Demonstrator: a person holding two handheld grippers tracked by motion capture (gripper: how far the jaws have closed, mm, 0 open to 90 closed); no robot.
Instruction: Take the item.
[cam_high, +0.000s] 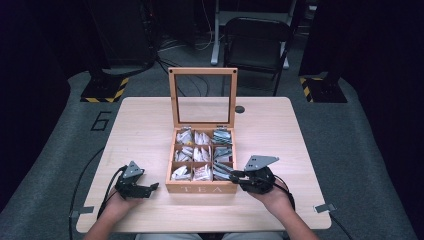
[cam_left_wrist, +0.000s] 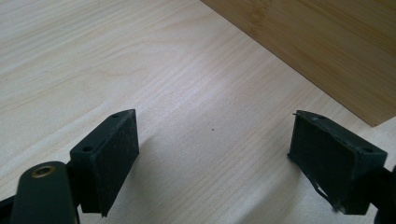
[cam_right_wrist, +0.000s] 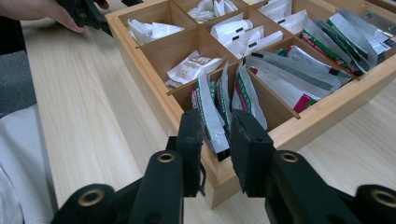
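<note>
A wooden tea box (cam_high: 200, 189) stands mid-table with its glass lid (cam_high: 202, 72) raised upright. Its compartments hold white and silver sachets. My right gripper (cam_high: 232, 175) reaches into the near right compartment. In the right gripper view, my right gripper (cam_right_wrist: 217, 135) is shut on a silver sachet with green and red print (cam_right_wrist: 210, 112), which stands upright among several others beside the box rim (cam_right_wrist: 327, 109). My left gripper (cam_high: 154, 187) rests left of the box. It is wide open (cam_left_wrist: 215, 149) over bare table, with the box's side wall (cam_left_wrist: 317, 42) just ahead.
The light wooden table (cam_high: 145, 130) has bare room on both sides of the box. A small dark disc (cam_high: 240, 109) lies behind the lid. A black chair (cam_high: 257, 37) stands beyond the far edge. Metal clamps (cam_high: 325, 207) sit on the near edge.
</note>
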